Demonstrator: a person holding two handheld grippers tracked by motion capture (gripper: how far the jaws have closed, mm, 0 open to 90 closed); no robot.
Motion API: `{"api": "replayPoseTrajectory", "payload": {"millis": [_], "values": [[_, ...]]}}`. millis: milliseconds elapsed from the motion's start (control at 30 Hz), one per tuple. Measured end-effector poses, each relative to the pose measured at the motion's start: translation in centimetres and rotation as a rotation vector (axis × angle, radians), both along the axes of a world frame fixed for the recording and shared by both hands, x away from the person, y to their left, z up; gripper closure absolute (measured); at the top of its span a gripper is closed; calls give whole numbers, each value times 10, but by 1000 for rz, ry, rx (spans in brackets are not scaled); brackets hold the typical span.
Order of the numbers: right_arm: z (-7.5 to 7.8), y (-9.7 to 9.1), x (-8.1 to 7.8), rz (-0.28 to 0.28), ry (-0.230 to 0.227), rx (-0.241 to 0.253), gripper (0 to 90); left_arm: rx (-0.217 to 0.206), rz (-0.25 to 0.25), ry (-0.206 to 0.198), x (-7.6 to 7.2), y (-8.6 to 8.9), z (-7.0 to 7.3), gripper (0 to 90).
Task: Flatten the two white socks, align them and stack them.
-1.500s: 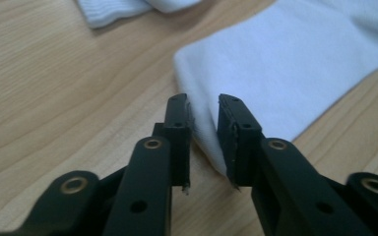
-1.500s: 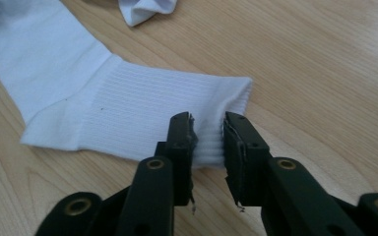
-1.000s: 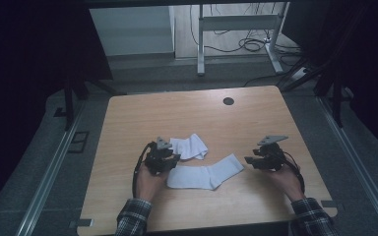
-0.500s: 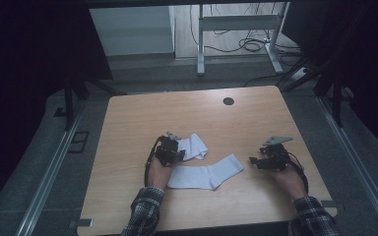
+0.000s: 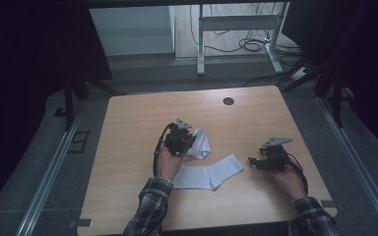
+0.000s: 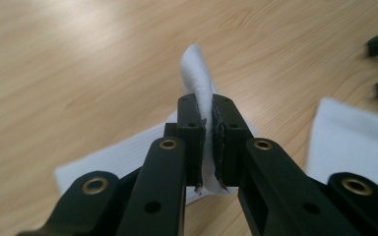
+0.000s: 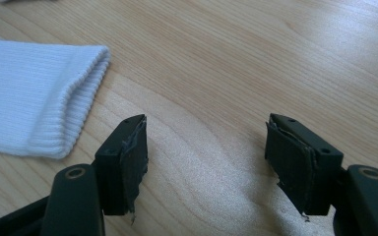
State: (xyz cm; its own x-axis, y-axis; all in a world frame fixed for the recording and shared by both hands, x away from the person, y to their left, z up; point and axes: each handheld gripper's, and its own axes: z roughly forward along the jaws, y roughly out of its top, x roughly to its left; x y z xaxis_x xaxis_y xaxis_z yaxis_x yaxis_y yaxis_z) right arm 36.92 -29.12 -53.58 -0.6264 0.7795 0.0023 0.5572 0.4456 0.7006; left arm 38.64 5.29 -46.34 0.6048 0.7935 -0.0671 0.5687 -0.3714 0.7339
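Two white socks are on the wooden table (image 5: 138,128). One sock (image 5: 209,173) lies flat near the middle; its ribbed cuff (image 7: 34,103) rests just left of my right gripper (image 7: 206,147), which is open with bare wood between its jaws. In the high view the right gripper (image 5: 256,163) sits at the cuff's right end, apart from it. My left gripper (image 6: 207,128) is shut on a fold of the other sock (image 6: 197,73), pinched upright between the jaws. From above, the left gripper (image 5: 189,142) holds that bunched sock (image 5: 201,143) just beyond the flat one.
A dark round hole (image 5: 228,101) marks the table's far side. Beyond the table stand a metal frame (image 5: 236,22) and floor cables (image 5: 256,45). The table's front edge is close under the person's plaid sleeves (image 5: 150,206).
The left gripper has moved forward and to the right, carrying the pinched sock along. The right gripper has shifted only slightly and stays open.
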Motion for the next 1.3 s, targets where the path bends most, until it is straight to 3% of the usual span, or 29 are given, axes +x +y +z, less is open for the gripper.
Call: {"api": "replayPoseTrajectory", "payload": {"millis": [300, 367, 500, 567, 667, 833, 1067, 1300], "values": [[0, 1, -1, 1, 1, 5, 321, -26, -77, -71, 3, -37, 42, 837], [0, 1, -1, 2, 0, 5, 321, -35, -93, -102, 1, -42, 58, 837], [0, 1, -2, 3, -1, 4, 321, -35, -107, -167, -6, -46, 90, 837], [0, 1, -2, 2, -1, 4, 321, -66, -101, -205, -12, -43, 108, 838], [0, 1, -2, 0, -1, 6, 321, -69, -96, -225, -18, -35, 117, 837], [0, 1, -2, 2, -2, 4, 321, -29, -59, -187, -16, -18, 100, 837], [0, 1, -2, 2, -3, 5, 321, 19, 29, -98, -7, 17, 55, 837], [0, 1, -2, 0, -4, 4, 321, 66, 114, -15, -7, 53, 15, 834]]}}
